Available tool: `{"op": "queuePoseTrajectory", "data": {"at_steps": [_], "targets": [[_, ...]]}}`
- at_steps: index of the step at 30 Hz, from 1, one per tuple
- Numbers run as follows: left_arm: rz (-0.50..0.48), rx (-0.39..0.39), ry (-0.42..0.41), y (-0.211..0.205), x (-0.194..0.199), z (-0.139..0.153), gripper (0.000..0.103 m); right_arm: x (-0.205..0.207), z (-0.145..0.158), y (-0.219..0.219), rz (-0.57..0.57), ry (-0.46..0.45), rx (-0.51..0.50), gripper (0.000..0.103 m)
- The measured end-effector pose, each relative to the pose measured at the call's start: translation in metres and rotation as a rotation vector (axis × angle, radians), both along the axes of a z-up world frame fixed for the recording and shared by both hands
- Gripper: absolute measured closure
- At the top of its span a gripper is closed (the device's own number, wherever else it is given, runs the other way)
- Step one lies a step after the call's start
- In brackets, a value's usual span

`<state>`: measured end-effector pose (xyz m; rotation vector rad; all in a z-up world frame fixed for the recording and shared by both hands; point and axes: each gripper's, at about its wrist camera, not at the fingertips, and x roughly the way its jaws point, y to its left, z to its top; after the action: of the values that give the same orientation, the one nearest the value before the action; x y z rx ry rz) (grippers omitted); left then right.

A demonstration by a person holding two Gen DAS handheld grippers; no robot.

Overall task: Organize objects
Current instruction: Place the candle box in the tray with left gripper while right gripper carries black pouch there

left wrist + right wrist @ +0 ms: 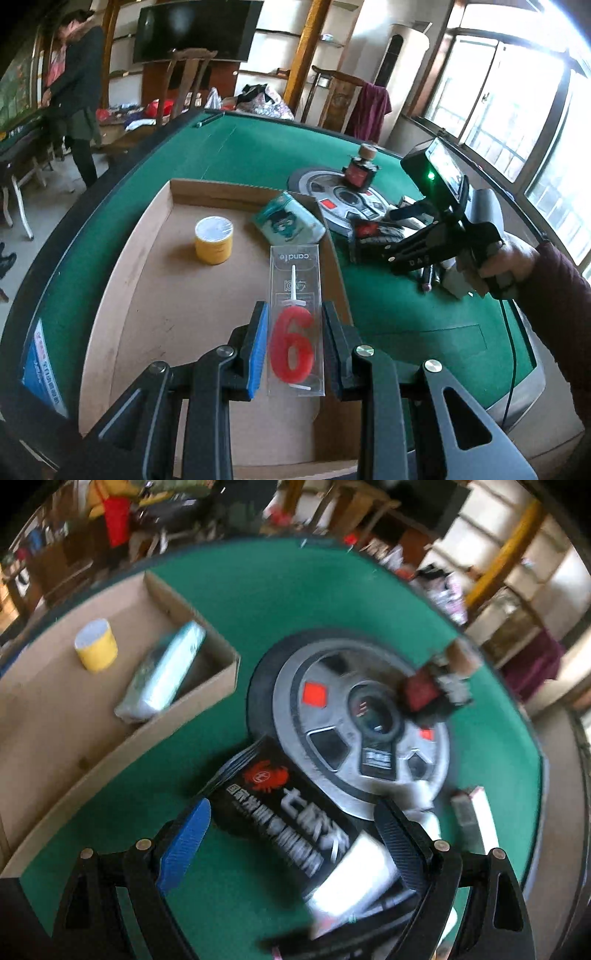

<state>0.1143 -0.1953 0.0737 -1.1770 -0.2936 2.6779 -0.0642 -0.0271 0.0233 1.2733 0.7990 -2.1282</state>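
Note:
My left gripper [294, 332] is shut on a clear candle pack with a red "6" candle [293, 328] and holds it over the cardboard tray [147, 258]. In the tray stand a yellow tub with a white lid [214, 240] and a pale green packet [288, 221]. My right gripper [295, 849] is open, its fingers on either side of a black packet with a red crab logo [280, 805] on the green table. The right gripper also shows in the left wrist view [373, 240], over that packet. The tray [74, 738], tub [96, 650] and green packet [162, 672] show in the right wrist view.
A round silver and black dial [351, 731] sits in the green table [258, 155]. A small dark red bottle [360, 170] stands on it. Small white and dark items [476, 816] lie right of the black packet. A person [74, 96] and chairs [184, 81] stand beyond the table.

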Motion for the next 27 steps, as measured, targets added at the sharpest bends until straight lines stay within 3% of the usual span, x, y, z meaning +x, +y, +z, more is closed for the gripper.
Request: {"op": "queuePoseTrajectory", "data": {"at_steps": [5, 9, 11, 20, 27], "targets": [[0.009, 0.013, -0.022, -0.008, -0.01, -0.008, 0.076, -0.016, -0.014, 0.003, -0.018, -0.173, -0.044, 0.026], [0.013, 0.011, -0.031, -0.008, -0.016, -0.012, 0.076, -0.006, -0.014, 0.009, -0.065, -0.144, -0.056, 0.032], [0.02, 0.02, -0.043, -0.01, -0.02, -0.016, 0.076, -0.001, -0.011, 0.016, -0.106, -0.135, -0.091, 0.054], [0.065, 0.017, -0.034, -0.017, -0.006, -0.011, 0.076, 0.029, 0.006, 0.039, -0.23, -0.09, -0.247, 0.059], [0.127, -0.079, -0.038, -0.034, -0.011, -0.003, 0.076, 0.062, 0.05, 0.045, -0.28, -0.043, -0.426, 0.059]]}}
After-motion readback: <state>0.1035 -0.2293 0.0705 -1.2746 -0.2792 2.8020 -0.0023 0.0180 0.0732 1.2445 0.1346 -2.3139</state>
